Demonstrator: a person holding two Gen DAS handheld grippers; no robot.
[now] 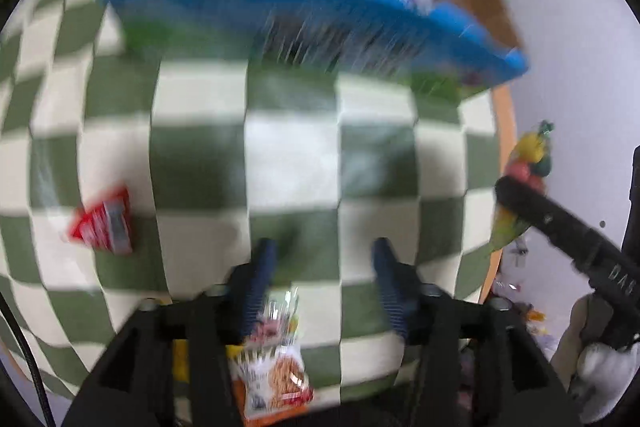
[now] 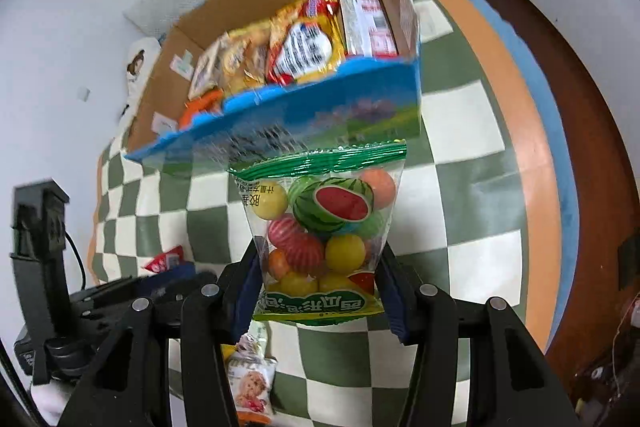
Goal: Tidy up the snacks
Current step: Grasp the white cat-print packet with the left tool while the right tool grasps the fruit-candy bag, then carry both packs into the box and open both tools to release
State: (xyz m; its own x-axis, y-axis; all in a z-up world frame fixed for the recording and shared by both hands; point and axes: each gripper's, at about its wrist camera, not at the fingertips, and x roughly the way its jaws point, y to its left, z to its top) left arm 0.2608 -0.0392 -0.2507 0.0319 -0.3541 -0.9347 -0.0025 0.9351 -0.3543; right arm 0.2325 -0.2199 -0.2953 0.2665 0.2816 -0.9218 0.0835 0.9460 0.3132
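Cellophane, clear with a crimped green top seal, wraps the bag of fruit-shaped gum balls [image 2: 320, 227] that my right gripper [image 2: 318, 291] carries: its jaws are clamped on the bag's lower end, and the glossy round balls in yellow, orange and striped red press against the film. The bag stands upright just in front of the cardboard box [image 2: 280, 7], whose near wall is printed blue with a green meadow and whose inner walls are plain brown card. Crinkly foil snack packets [image 2: 304, 43] lie packed inside it.

My left gripper [image 1: 324, 267] has its jaws apart with nothing between them; the ribbed blue pads [image 1: 260, 279] hang over the green-and-cream checkered cloth [image 1: 288, 155], which looks soft and matte. That view is smeared by motion blur.

Loose on the cloth are a small red packet [image 1: 104, 223] off to the left and a pale cookie packet [image 1: 276, 371] close under the left gripper. The cookie packet also shows below my right gripper.
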